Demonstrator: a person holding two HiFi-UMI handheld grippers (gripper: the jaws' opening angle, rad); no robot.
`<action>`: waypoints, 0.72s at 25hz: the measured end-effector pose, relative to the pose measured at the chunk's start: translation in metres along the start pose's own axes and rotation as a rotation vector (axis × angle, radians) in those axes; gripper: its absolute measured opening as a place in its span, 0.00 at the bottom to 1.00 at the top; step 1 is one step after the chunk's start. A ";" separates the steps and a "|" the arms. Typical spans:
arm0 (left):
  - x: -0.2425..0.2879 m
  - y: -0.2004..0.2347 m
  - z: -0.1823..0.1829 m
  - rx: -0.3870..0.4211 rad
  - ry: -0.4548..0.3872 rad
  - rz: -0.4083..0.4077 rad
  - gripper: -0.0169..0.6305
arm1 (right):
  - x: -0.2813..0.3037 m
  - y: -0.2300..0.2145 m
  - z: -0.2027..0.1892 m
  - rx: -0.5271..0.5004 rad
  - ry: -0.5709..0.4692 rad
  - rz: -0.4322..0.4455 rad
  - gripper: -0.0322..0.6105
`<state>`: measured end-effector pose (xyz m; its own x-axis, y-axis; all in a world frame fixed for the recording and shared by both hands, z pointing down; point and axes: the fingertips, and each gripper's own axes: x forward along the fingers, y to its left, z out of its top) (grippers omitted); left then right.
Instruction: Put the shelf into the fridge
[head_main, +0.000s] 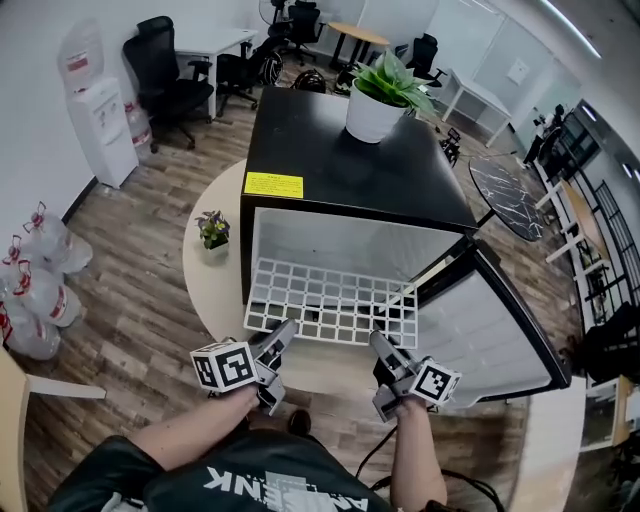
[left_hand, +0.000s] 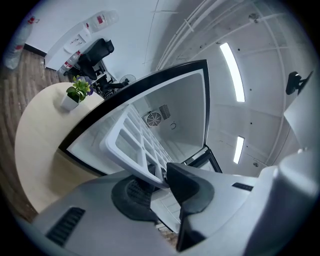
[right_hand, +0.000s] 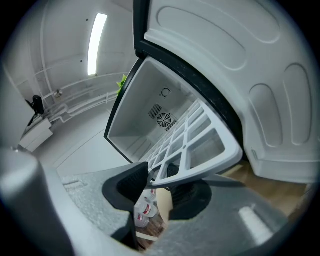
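The white plastic grid shelf (head_main: 330, 300) lies almost level. Its far part is inside the open compartment of the black small fridge (head_main: 350, 170), and its near edge sticks out toward the person.

The left gripper (left_hand: 160, 175) has this near edge between its two dark jaws. The jaws seem to press on it from both sides, though the wide-angle view makes the contact hard to judge. The right gripper (right_hand: 160, 182) is clamped on the same edge further to the right, with one jaw above the rim and one below.

The fridge door (head_main: 490, 330) stands open at the right. The fridge stands on a round beige table (head_main: 215, 290), with a small potted plant (head_main: 213, 232) beside it. A green plant in a white pot (head_main: 385, 95) and a yellow label (head_main: 273, 184) are on the fridge top.
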<state>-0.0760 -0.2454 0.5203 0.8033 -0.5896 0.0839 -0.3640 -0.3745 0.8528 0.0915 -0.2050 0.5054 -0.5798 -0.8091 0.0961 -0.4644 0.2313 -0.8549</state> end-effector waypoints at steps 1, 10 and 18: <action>0.002 0.000 0.000 0.003 -0.004 0.008 0.14 | 0.002 -0.001 0.002 0.009 0.005 0.015 0.24; 0.009 0.003 -0.001 0.024 -0.059 0.088 0.14 | 0.019 -0.011 0.015 0.084 0.049 0.105 0.24; 0.020 -0.003 -0.002 -0.016 -0.083 0.107 0.14 | 0.006 -0.048 0.036 -0.077 0.108 -0.096 0.23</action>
<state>-0.0574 -0.2548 0.5203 0.7181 -0.6832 0.1325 -0.4374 -0.2950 0.8495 0.1343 -0.2408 0.5292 -0.5969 -0.7675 0.2337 -0.5691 0.1998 -0.7976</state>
